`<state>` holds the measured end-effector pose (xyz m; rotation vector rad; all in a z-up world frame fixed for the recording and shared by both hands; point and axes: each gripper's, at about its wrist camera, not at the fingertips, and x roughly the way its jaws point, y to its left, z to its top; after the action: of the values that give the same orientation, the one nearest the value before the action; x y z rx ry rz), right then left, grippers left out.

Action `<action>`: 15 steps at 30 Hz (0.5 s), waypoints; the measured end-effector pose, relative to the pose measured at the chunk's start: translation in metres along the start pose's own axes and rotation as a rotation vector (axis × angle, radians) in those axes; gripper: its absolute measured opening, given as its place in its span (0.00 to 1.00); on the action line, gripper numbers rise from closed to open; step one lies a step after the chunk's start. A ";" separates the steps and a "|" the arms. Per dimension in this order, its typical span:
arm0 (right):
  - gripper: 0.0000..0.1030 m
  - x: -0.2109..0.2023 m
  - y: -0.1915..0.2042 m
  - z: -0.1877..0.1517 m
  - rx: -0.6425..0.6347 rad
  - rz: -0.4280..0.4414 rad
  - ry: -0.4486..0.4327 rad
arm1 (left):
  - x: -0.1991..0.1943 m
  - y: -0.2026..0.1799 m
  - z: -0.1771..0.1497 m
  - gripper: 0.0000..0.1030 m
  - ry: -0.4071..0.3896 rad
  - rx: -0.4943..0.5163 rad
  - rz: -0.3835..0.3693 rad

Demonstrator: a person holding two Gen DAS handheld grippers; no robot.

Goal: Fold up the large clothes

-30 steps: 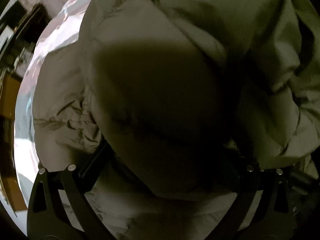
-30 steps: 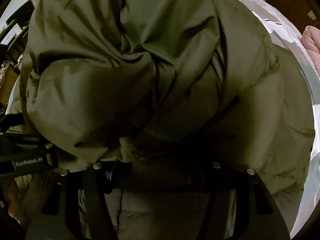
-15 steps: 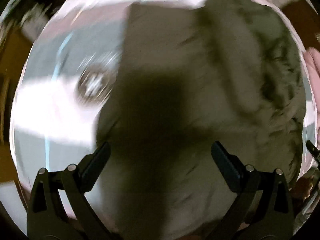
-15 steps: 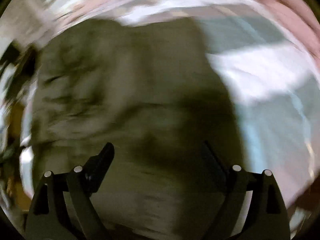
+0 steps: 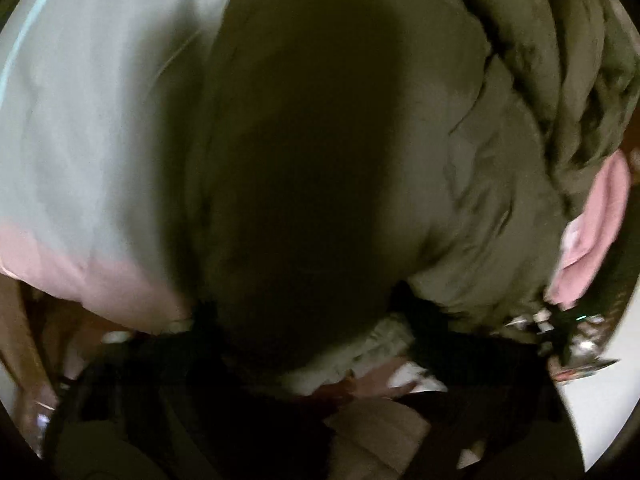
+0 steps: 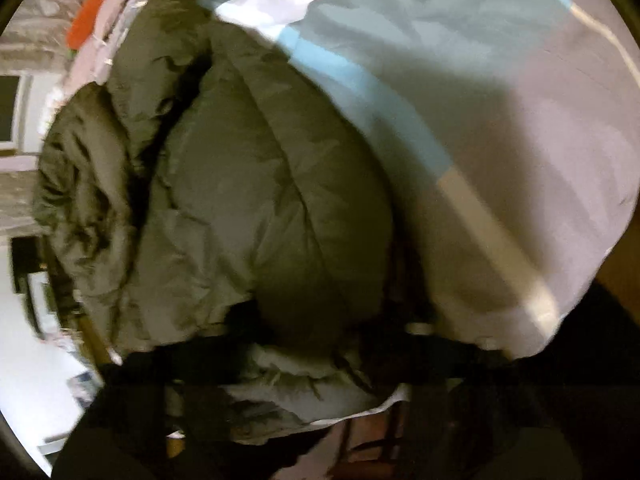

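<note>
An olive-green puffer jacket [image 5: 460,168] lies bunched and folded on a pale bedsheet [image 5: 80,100]. In the left wrist view its near edge bulges between my left gripper's [image 5: 304,320] dark, blurred fingers, which stand wide apart. In the right wrist view the jacket [image 6: 240,200] shows as a thick folded roll. Its rounded end sits between my right gripper's [image 6: 316,320] spread fingers, which are dark and hard to make out. Neither gripper visibly pinches the cloth.
The bedsheet [image 6: 500,100] has pale blue, white and pink stripes and ends at the bed's near edge. A pink cloth [image 5: 592,232] lies at the right of the jacket. An orange object [image 6: 92,12] lies at the far end of the bed.
Both grippers went from being buried in the jacket to open half a second ago. Both views have since swung and tilted, and the jacket's near edge now fills the gap between the fingers.
</note>
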<state>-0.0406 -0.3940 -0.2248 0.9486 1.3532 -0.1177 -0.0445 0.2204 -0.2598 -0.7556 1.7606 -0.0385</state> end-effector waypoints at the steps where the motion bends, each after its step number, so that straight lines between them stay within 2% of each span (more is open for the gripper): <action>1: 0.17 -0.003 0.005 0.000 0.002 0.032 -0.003 | -0.005 0.001 0.003 0.22 -0.006 -0.016 -0.062; 2: 0.15 -0.005 0.006 -0.001 0.012 0.097 -0.005 | -0.012 0.002 0.003 0.14 -0.016 -0.028 -0.186; 4: 0.12 -0.015 0.015 0.004 0.011 0.275 -0.005 | -0.029 -0.009 0.002 0.09 -0.065 0.004 -0.296; 7: 0.11 -0.043 0.051 0.007 -0.060 0.466 -0.042 | -0.050 -0.028 -0.013 0.08 -0.153 0.066 -0.451; 9: 0.11 -0.064 0.080 0.020 -0.104 0.592 -0.076 | -0.069 -0.036 -0.009 0.08 -0.218 0.084 -0.558; 10: 0.11 -0.071 0.088 0.028 -0.121 0.619 -0.088 | -0.084 -0.035 0.010 0.08 -0.244 0.086 -0.594; 13: 0.10 -0.092 0.149 0.058 -0.194 0.652 -0.137 | -0.118 -0.050 0.038 0.08 -0.309 0.073 -0.685; 14: 0.10 -0.095 0.162 0.066 -0.205 0.656 -0.147 | -0.125 -0.064 0.046 0.08 -0.329 0.062 -0.695; 15: 0.10 -0.095 0.179 0.078 -0.214 0.662 -0.160 | -0.129 -0.081 0.039 0.08 -0.356 0.055 -0.691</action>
<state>0.0974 -0.3703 -0.0591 1.1299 0.8322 0.4386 0.0444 0.2349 -0.1304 -1.2176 1.0982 -0.3908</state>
